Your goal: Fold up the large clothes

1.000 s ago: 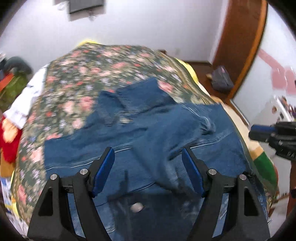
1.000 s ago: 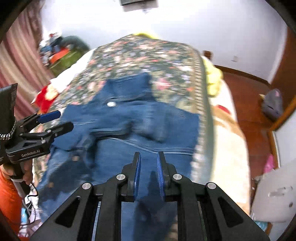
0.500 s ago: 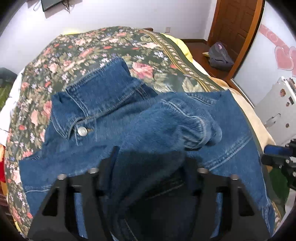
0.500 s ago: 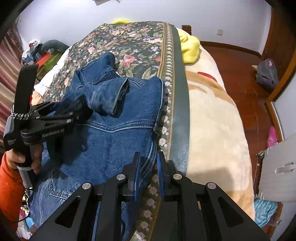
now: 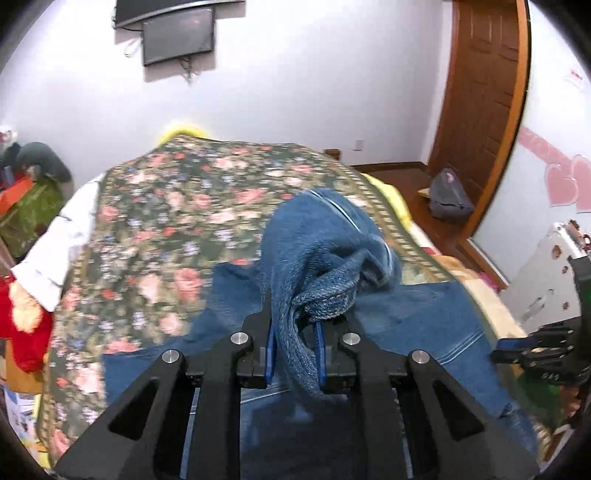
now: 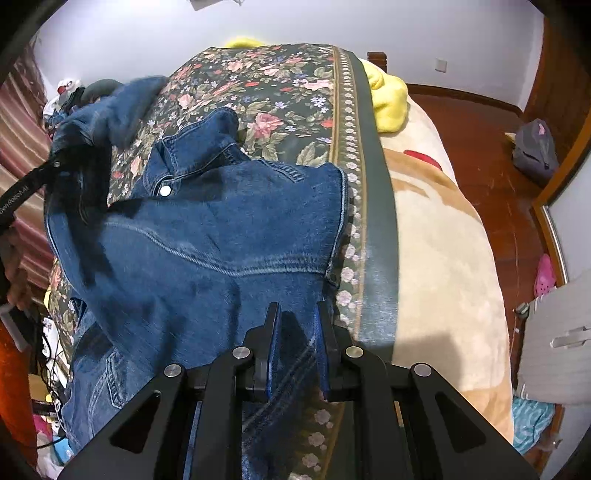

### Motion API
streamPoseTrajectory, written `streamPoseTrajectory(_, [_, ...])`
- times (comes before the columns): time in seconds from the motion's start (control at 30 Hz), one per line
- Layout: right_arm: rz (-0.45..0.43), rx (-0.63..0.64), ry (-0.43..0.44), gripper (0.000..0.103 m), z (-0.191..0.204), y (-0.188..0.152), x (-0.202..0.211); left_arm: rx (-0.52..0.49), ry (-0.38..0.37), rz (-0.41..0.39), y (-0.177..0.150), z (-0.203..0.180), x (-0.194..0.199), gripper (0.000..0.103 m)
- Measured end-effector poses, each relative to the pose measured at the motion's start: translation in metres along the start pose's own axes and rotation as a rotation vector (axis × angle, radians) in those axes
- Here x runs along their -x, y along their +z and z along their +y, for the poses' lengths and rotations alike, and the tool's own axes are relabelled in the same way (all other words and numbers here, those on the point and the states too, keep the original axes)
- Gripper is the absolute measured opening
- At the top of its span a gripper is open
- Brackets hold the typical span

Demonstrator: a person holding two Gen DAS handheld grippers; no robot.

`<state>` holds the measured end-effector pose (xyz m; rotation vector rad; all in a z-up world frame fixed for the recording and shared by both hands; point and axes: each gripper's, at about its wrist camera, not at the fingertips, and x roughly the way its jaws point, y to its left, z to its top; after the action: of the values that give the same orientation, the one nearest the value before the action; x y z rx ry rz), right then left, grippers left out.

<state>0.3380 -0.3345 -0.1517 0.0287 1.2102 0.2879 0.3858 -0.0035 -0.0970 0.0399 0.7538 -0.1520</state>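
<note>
Left gripper (image 5: 295, 350), jaws clenched on the denim jacket's sleeve (image 5: 317, 266), lifts it above the jacket body (image 6: 207, 251) on the bed (image 6: 443, 236); right gripper (image 6: 295, 350), jaws narrowly parted and empty, hovers at the hem.

A home bedroom: a bed under a floral bedspread (image 6: 280, 92), wall-mounted television (image 5: 178, 35), wooden door (image 5: 480, 85) at far right.

White walls (image 5: 295, 92), wall-mounted TV (image 5: 178, 35) far left, wooden door (image 5: 484, 85) far right, reddish wood floor (image 6: 491, 155), bed with floral bedspread (image 6: 280, 85), beige blanket (image 6: 443, 251) right.
</note>
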Motion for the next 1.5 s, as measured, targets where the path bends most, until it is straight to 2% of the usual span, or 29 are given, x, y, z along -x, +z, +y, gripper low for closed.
streamPoseTrajectory(0.1, [0.01,0.032,-0.034,0.013,0.012,-0.002,-0.007,0.052,0.005,0.07,-0.023,0.031,-0.01,0.023])
streamPoseTrajectory(0.17, [0.017,0.053,-0.064,0.013,0.018,-0.001,-0.011,0.095,0.006,0.144,-0.044,0.049,-0.02,0.035])
streamPoseTrajectory(0.27, [0.032,0.071,-0.099,0.013,0.025,0.0,-0.02,0.151,0.015,0.253,-0.083,0.074,-0.035,0.044])
streamPoseTrajectory(0.33, [0.04,0.062,-0.101,0.013,0.025,0.001,-0.024,0.205,-0.007,0.321,-0.11,0.088,-0.04,0.051])
streamPoseTrajectory(0.47, [0.051,0.019,-0.088,0.013,0.021,0.0,-0.028,0.311,-0.058,0.327,-0.144,0.109,-0.03,0.071])
streamPoseTrajectory(0.6, [0.059,-0.011,-0.074,0.013,0.017,0.002,-0.028,0.4,-0.119,0.324,-0.161,0.119,-0.013,0.073])
streamPoseTrajectory(0.8, [0.028,0.006,-0.092,0.013,0.024,0.009,-0.018,0.368,-0.059,0.269,-0.137,0.117,0.004,0.073])
streamPoseTrajectory(0.93, [0.054,0.02,-0.093,0.013,0.026,0.011,-0.035,0.348,0.006,0.261,-0.118,0.117,-0.01,0.073])
streamPoseTrajectory(1.0, [0.057,0.049,-0.112,0.013,0.028,0.008,-0.043,0.348,0.075,0.282,-0.117,0.117,-0.026,0.073])
streamPoseTrajectory(1.17, [0.024,0.184,-0.187,0.013,0.042,-0.002,-0.044,0.373,0.141,0.325,-0.14,0.127,-0.042,0.073])
streamPoseTrajectory(1.27, [0.017,0.202,-0.196,0.013,0.042,-0.004,-0.044,0.388,0.169,0.333,-0.158,0.138,-0.034,0.073])
streamPoseTrajectory(1.37, [0.013,0.18,-0.193,0.013,0.038,-0.005,-0.043,0.378,0.24,0.332,-0.174,0.151,-0.016,0.073])
streamPoseTrajectory(1.47, [0.013,0.16,-0.216,0.014,0.036,-0.009,-0.041,0.403,0.182,0.315,-0.189,0.164,0.004,0.077])
streamPoseTrajectory(1.5, [0.013,0.158,-0.234,0.018,0.037,-0.011,-0.041,0.407,0.171,0.313,-0.194,0.166,0.01,0.078])
